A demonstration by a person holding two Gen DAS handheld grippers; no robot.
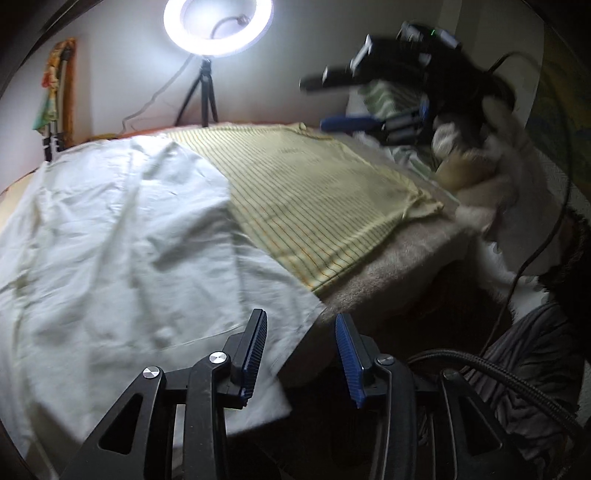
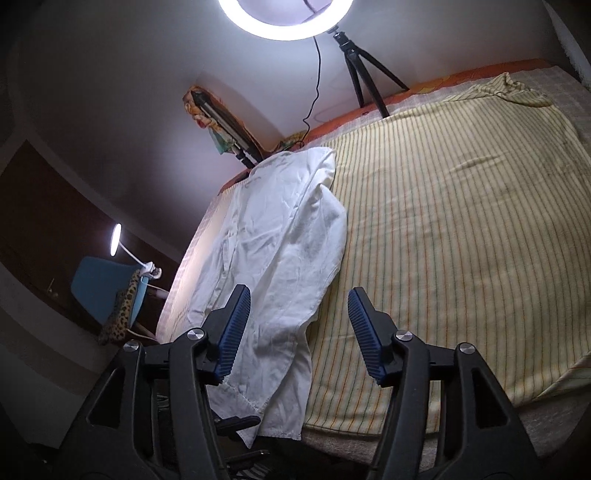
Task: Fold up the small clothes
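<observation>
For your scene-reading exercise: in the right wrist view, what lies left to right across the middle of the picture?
blue chair → white garment → yellow striped cloth

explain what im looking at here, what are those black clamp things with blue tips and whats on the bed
Those clamps are tools a person holds, one per hand, each with a camera looking along its two fingers. One picture comes from the left hand-held gripper, the other from the right hand-held gripper; the right one also shows, blurred, at the top right of the left view. Both stand open and hold nothing. On the surface lies a yellow striped cloth, and on it a white garment, long and creased, whose near end hangs over the edge. A ring light on a tripod stands behind.
</observation>
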